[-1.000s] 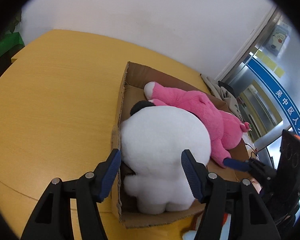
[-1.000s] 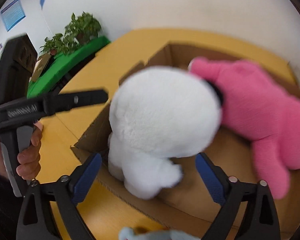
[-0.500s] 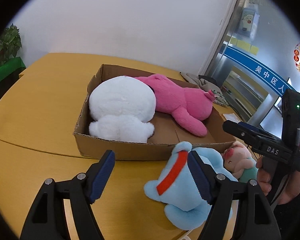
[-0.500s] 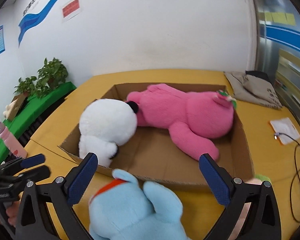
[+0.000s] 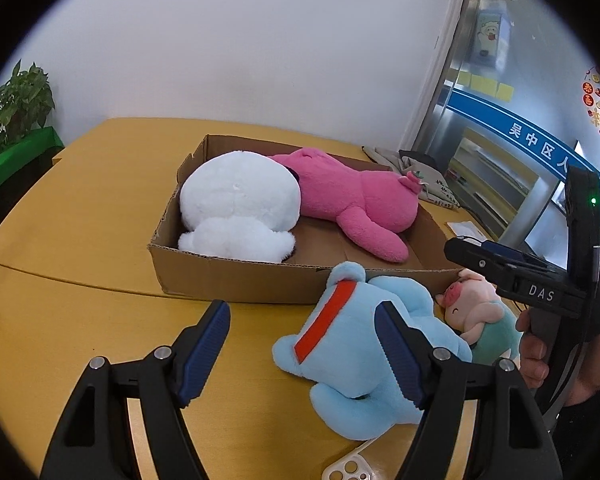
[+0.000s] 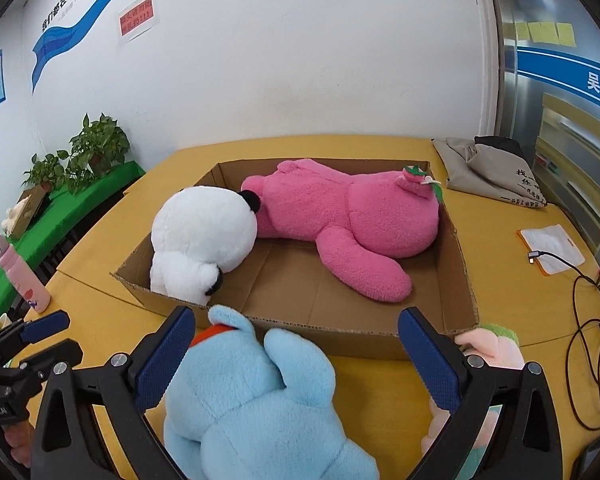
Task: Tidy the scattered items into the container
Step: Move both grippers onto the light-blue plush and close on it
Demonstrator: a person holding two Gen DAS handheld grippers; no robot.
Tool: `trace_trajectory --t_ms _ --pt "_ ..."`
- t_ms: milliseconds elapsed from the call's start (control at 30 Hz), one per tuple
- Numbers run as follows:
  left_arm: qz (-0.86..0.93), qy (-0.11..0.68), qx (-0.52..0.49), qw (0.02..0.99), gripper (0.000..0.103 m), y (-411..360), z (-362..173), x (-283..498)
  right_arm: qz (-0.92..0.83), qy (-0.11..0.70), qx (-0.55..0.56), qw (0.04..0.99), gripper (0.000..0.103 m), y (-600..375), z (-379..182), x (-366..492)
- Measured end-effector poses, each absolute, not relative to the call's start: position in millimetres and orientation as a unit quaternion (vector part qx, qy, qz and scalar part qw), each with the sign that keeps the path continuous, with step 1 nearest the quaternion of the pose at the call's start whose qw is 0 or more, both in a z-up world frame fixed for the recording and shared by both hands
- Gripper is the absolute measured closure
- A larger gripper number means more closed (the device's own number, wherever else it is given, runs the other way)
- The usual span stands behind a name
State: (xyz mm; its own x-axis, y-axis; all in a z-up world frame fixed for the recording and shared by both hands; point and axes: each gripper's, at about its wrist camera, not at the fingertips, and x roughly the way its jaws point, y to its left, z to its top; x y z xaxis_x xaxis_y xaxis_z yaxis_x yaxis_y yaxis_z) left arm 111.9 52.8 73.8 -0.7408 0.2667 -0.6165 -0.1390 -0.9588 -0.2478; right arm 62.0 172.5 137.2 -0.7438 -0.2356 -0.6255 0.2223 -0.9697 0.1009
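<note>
- The cardboard box [image 6: 466,264] is a shallow open tray of corrugated brown board with ragged rims, sitting on a smooth yellow wood-grain table [image 5: 84,216].
- Inside it lie 2 plush toys: a round, fluffy white plush [image 6: 204,232] at the left end, and a long pink fleece plush [image 6: 352,216] stretched along the far wall; the 2 touch.
- Outside the box, just beside its near wall, a soft light-blue plush [image 6: 252,404] with an orange-red band lies on the table.
- A small pink pig plush [image 5: 474,300] in a teal body sits to the right of the blue one, against it.
- The left gripper [image 5: 302,354] has its ribbed blue pads spread apart and empty; its jaws have just been opening, and its right pad overlaps the blue plush in view.
- The right gripper [image 6: 296,356] stands wide apart above the blue plush, pads not pressing on it.
</note>
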Motion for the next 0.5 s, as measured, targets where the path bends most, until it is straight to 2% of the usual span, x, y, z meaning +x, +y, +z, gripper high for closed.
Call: trace_trajectory --t_ms 500 --pt "0.931 -0.092 -0.343 0.089 0.028 59 66 116 -0.933 -0.003 0.344 0.105 0.000 189 130 79"
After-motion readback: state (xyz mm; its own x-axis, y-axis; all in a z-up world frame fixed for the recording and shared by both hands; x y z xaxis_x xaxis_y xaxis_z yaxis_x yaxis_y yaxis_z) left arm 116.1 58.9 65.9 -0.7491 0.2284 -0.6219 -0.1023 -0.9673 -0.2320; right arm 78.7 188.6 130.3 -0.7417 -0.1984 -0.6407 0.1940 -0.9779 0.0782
